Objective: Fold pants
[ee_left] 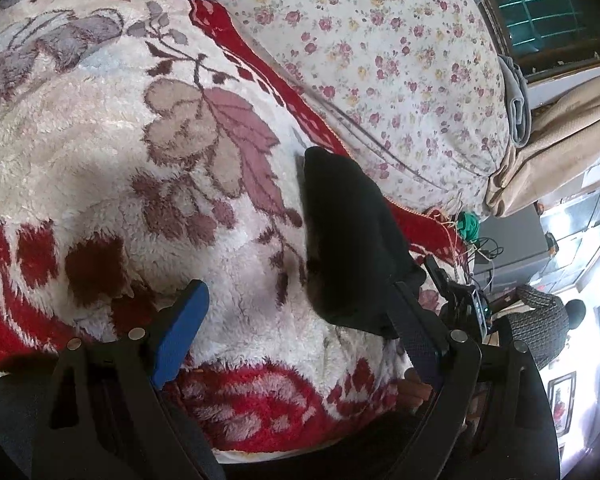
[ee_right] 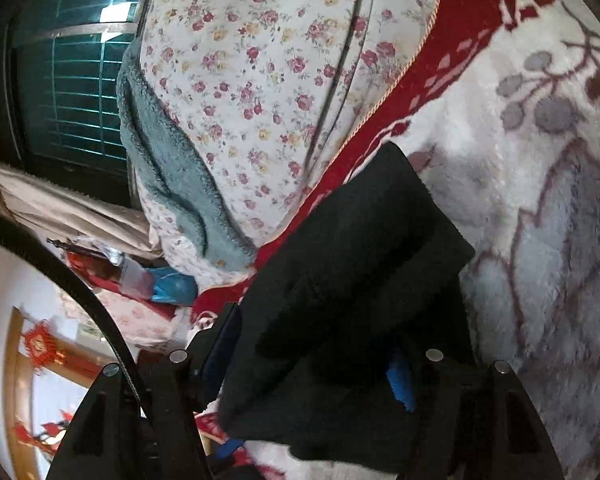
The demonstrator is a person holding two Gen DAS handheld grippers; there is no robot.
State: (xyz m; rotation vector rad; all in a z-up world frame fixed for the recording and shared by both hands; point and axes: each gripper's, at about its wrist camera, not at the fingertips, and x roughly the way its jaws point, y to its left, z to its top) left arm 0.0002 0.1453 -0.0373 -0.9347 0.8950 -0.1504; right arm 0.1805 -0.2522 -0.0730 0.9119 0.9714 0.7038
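Note:
The black pants are a thick folded bundle, raised a little above the fluffy white-and-red blanket with a shadow beneath. My left gripper is open; its blue left pad is bare and the bundle's near end rests by its right finger. In the right wrist view the pants fill the gap between the fingers, and my right gripper is shut on them, its blue pads partly hidden by cloth. The right gripper's body shows just behind the bundle.
A floral sheet lies beyond the blanket, with a teal fleece garment on it. Beige cloth hangs at the bed's edge under a barred window. A person in a grey sweater stands off to the right.

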